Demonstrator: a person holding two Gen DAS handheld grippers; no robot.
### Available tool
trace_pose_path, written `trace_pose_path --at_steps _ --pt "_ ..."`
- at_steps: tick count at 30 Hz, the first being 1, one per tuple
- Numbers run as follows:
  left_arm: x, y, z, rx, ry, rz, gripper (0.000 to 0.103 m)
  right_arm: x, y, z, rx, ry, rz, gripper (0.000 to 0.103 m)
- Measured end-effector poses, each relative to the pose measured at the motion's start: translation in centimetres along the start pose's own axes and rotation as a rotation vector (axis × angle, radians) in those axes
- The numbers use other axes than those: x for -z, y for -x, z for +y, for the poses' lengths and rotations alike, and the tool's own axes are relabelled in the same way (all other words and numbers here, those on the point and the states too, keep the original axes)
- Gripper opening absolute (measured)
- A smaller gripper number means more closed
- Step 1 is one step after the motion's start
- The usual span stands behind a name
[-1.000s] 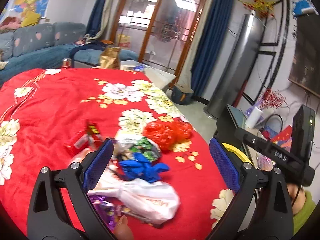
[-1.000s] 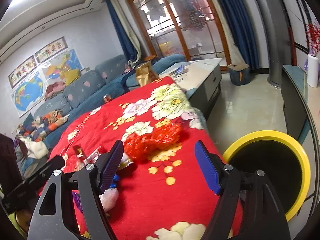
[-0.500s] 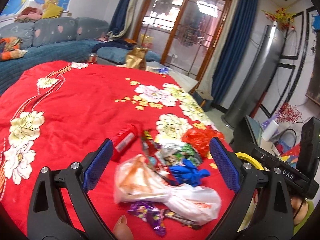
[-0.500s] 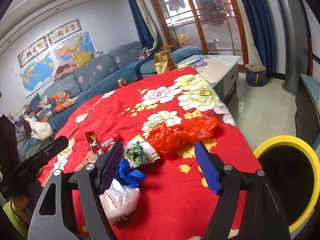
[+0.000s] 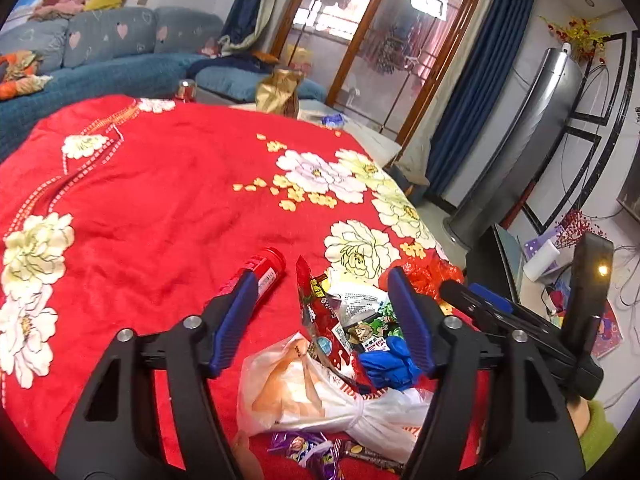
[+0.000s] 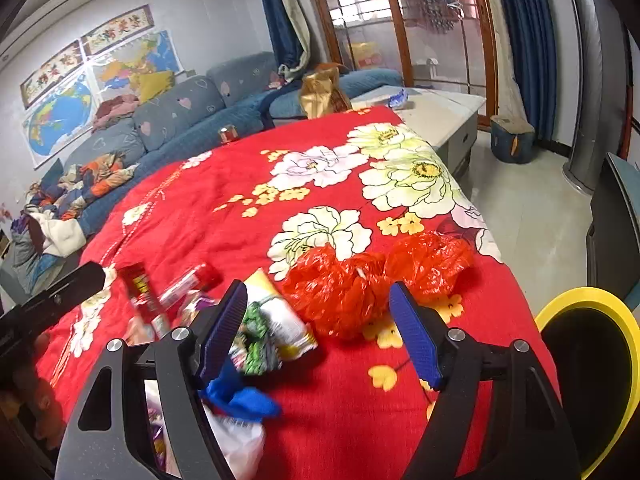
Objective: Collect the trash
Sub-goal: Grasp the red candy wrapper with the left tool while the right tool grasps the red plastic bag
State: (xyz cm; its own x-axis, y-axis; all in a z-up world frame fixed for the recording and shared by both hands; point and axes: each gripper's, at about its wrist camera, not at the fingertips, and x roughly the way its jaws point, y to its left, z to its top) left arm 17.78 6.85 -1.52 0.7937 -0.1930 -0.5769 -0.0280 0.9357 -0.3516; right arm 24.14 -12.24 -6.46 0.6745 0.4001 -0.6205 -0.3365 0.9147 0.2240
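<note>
Both my left hand-held gripper (image 5: 320, 320) and right hand-held gripper (image 6: 320, 334) are spread; the red bag (image 6: 372, 276) looks slippery and might tear or spill short of the bin (image 6: 592, 376).

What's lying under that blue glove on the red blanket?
The blue glove lies partly on a white plastic bag, beside snack wrappers. Anything directly beneath it is hidden.

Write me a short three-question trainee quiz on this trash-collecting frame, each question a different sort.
1. True or false: the right gripper has its jaws shut on the crumpled red plastic bag.
2. Which lies nearest the yellow-rimmed black bin: (a) red cylindrical tube, (b) crumpled red plastic bag, (c) knotted white plastic bag?
3. Fill in: the left gripper holds ____.

Key: 1 false, open above it; 2 b; 3 nothing.
</note>
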Motion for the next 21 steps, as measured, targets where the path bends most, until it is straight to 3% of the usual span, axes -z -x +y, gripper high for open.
trace_pose_path --at_steps 4,10,12,15,16,18,21 --pt "-0.1 -1.3 0.2 0.008 0.019 0.042 0.050 -0.5 -2.3 -0.5 0.029 -0.012 0.048 0.070" --pt "0.0 -2.8 0.5 0.013 0.035 0.087 0.045 -0.1 -5.0 -1.4 0.038 -0.056 0.120 0.060" --pt "0.1 -3.1 0.4 0.011 0.030 0.095 0.042 0.1 -5.5 -1.8 0.047 -0.066 0.129 0.043" --pt "0.2 -3.6 0.4 0.003 0.029 0.110 0.032 0.3 -5.4 -2.4 0.034 -0.086 0.126 0.029" --pt "0.3 -3.8 0.4 0.000 0.030 0.116 0.030 0.3 -5.2 -2.6 0.029 -0.089 0.119 0.027" --pt "0.5 -3.9 0.4 0.001 0.033 0.125 0.015 0.3 -4.6 -2.9 0.029 -0.090 0.102 0.022" --pt "0.6 -3.7 0.0 -0.003 0.025 0.117 0.012 0.3 -3.3 -3.6 0.035 -0.106 0.067 0.021"
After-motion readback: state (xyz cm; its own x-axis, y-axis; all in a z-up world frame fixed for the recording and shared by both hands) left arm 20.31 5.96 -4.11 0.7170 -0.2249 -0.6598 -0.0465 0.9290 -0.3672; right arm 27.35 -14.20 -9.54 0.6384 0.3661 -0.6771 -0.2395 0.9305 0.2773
